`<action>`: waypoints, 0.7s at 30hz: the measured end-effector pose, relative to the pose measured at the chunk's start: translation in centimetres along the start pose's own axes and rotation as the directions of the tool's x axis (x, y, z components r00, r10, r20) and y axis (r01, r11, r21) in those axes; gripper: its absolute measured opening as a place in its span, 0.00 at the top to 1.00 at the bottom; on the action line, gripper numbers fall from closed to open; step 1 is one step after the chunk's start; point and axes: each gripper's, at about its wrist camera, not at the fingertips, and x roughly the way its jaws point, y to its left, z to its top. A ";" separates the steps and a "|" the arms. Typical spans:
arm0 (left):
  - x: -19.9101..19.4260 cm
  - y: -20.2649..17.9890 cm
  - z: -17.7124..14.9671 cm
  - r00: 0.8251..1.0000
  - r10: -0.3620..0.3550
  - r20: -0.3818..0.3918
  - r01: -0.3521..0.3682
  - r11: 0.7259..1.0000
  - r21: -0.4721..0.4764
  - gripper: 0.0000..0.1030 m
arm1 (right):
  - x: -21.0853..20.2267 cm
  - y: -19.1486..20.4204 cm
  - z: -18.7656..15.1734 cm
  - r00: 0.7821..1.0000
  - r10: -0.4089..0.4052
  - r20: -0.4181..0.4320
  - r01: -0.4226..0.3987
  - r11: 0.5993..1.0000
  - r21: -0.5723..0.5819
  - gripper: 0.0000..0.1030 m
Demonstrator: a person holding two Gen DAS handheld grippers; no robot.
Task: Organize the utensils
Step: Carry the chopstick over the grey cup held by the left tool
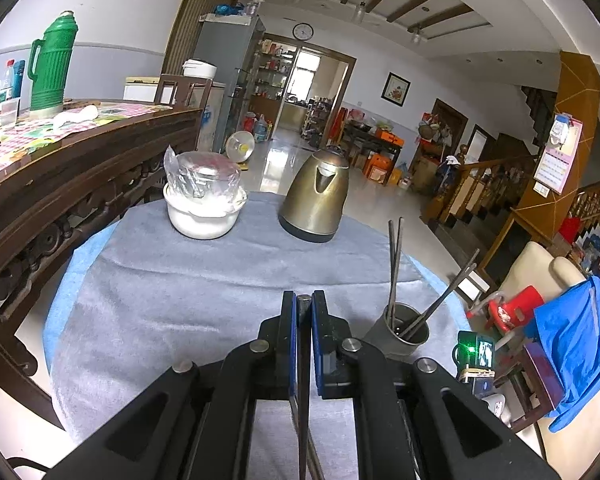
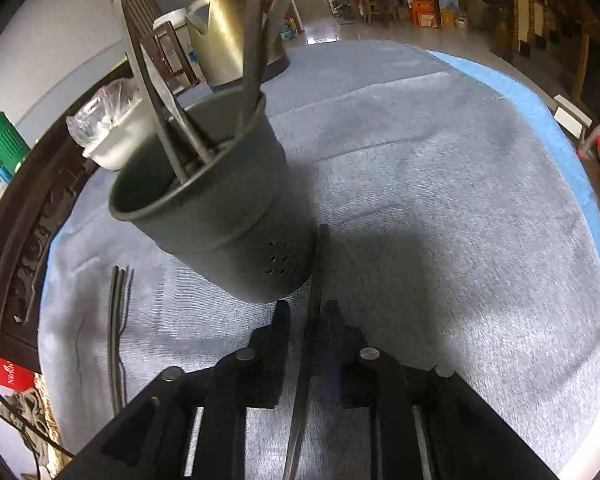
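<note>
Left wrist view: the left hand-held gripper is clamping one chopstick; open worktop ahead, utensil holder lower right.

Right wrist view: the right hand-held gripper is standing parted around a chopstick; loose chopsticks lying lower left.

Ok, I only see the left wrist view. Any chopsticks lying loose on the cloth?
Observer: Yes, a bundle lies on the cloth, left of the cup in the right wrist view.
Operator: And the right claw?
Observer: The right claw has its jaws parted, with one chopstick between them.
Operator: Is its tip in the cup?
Observer: No, the tip is outside, beside the cup's wall.
</note>
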 end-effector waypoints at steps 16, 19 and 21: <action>0.8 0.3 -0.1 1.000 -0.004 -0.022 0.004 1.000 -0.011 0.93 | -1.7 -1.6 -0.1 0.997 -0.007 0.083 0.008 1.000 -0.010 0.94; 0.8 -0.2 0.1 1.000 -0.016 -0.025 0.015 1.000 -0.010 0.93 | -4.5 -2.5 -0.4 0.984 0.071 0.163 -0.076 0.997 0.024 0.94; 0.8 -0.7 0.3 0.999 -0.026 -0.019 0.026 1.000 -0.002 0.93 | -6.4 -2.7 -0.4 0.969 0.105 0.225 -0.115 0.993 0.028 0.94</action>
